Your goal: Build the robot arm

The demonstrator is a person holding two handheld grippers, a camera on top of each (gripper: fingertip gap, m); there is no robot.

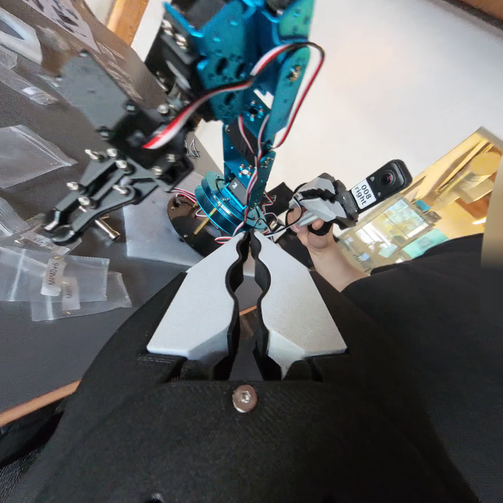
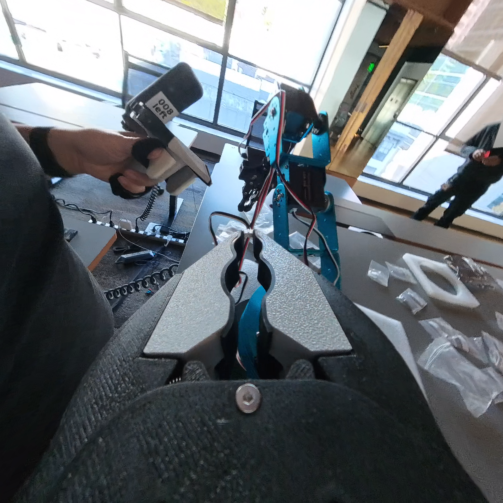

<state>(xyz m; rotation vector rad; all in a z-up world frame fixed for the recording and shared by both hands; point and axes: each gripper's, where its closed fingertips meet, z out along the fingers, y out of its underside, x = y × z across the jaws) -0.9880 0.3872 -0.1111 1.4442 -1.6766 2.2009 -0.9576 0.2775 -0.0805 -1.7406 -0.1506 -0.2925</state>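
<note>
There is one blue toy robot arm [image 1: 246, 114] on the counter [image 1: 81, 340], with one black claw [image 1: 89, 201] on its end. There are two tongs: the left tongs [image 1: 250, 238] and the right tongs [image 2: 248, 236]. One white foam frame [image 2: 441, 280] lies flat. Many small clear bags [image 1: 68, 283] lie around, too many to count. One person [image 2: 468, 177] stands far off by the windows.

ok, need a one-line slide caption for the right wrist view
Right gripper pinches a servo cable connector beside a blue kit robot arm, left gripper hovering nearby.
</note>
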